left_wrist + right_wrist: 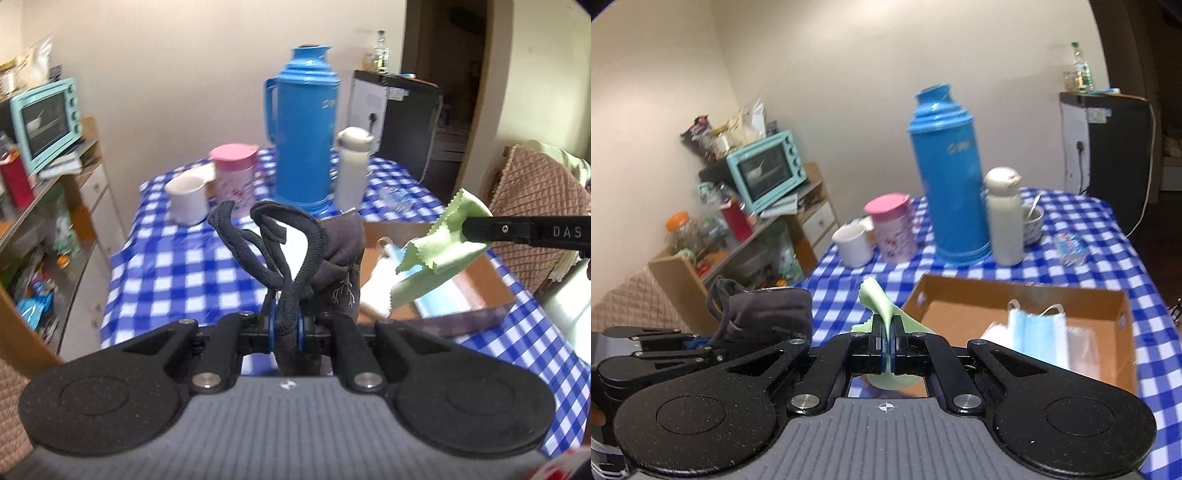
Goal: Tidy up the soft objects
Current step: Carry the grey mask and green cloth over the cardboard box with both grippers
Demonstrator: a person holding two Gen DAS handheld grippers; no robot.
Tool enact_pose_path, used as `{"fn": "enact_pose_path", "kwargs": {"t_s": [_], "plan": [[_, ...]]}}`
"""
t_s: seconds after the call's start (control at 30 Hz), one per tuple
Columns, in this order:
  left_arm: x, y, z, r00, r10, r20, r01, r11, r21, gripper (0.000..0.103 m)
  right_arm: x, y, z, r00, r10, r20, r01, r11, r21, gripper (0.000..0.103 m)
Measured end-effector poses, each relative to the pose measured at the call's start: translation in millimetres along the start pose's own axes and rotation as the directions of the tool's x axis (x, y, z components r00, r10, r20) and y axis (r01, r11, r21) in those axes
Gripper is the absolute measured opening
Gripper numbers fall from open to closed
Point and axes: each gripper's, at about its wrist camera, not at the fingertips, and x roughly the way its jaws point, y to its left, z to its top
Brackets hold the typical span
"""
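Two tools clamped, left tool on grey mask, right tool on green cloth

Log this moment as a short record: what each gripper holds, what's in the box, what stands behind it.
left gripper: shut on dark cloth mask
right gripper: shut on green cloth
cardboard box: holds blue face mask
behind box: blue thermos, white bottle, pink cup, white mug
surface: checked tablecloth
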Motion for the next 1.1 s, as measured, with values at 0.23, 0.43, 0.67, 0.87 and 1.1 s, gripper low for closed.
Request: {"fn": "enact_pose_path", "kwargs": {"t_s": [0.23,0.43,0.67,0.87,1.1], "plan": [[39,-34,30,0.999,-0.049,-0.012,0.050,0.998,0.040,0.010,-1,-34,23,0.999,-0.037,0.034,0.037,0.999,0.022,0.002],[87,-55,46,0.995,-0.077,-0.062,0.080,0.996,0.047,0.010,18,-63,32,0.999,-0.054,0.011,0.053,0.998,0.047,0.002],[151,-67,53,0.982,-0.110,-0.152,0.115,0.993,0.029,0.010,51,-98,28,0.997,-0.077,-0.026,0.079,0.993,0.085,0.002],[208,-71,47,0.954,-0.156,-0.255,0.153,0.988,-0.032,0.010,74,-122,19,0.992,-0.109,-0.057,0.114,0.989,0.098,0.002],[254,-71,24,0.921,-0.121,-0.369,0.122,0.992,-0.019,0.012,107,-134,-2,0.983,-0.117,-0.142,0.130,0.988,0.083,0.002]]}}
